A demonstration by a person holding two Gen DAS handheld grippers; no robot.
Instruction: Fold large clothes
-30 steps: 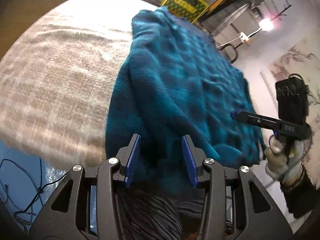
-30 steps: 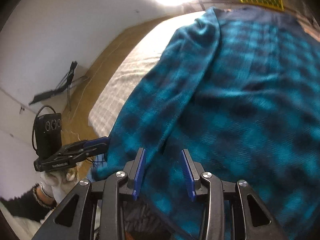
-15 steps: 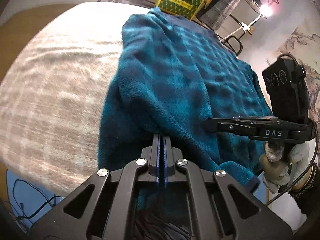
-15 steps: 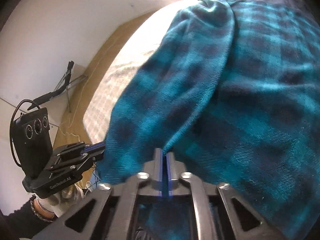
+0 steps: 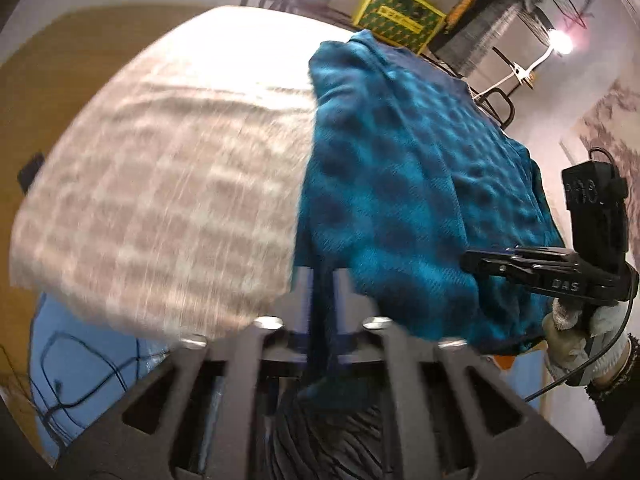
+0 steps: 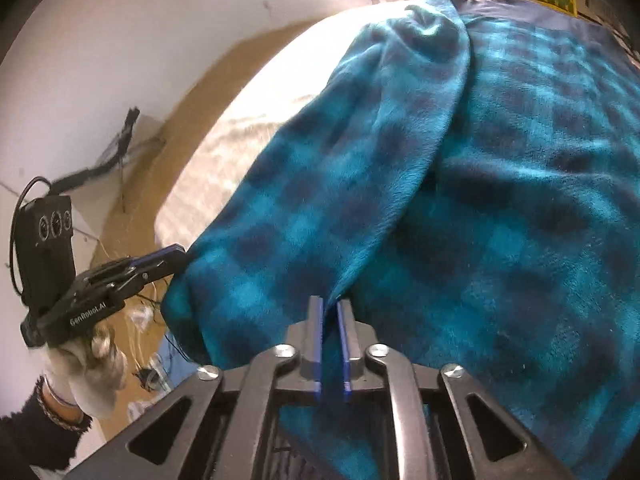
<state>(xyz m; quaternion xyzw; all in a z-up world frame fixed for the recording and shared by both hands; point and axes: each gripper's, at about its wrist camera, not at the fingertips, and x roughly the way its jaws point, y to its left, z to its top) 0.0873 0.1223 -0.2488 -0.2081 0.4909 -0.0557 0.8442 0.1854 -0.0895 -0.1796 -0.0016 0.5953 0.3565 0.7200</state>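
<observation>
Two grippers work on one teal plaid fleece garment (image 6: 500, 220), which lies on a bed with a beige checked cover (image 5: 160, 200). We judge the folding as only begun: one long side flap (image 6: 360, 140), maybe a sleeve, is already turned over the body of the garment, but the rest is spread wide and the near hem hangs over the bed edge, so several folds are left.

Our left gripper (image 5: 320, 292) has its fingers a little apart, with a strip of the fleece running between them; the picture is blurred, yet the cloth seems pinched there. The jaws have just been opening again after a full close. Our right gripper (image 6: 330, 344) shows the same: its blue fingers (image 6: 316, 340) stand narrowly apart, having just reopened a little, and a fold of the fleece sits between them, apparently gripped.

The fabric is thick, soft and fuzzy, with dark squares on brighter teal. It makes rounded folds, not sharp creases, so we expect it to slip and bulge easily.
</observation>
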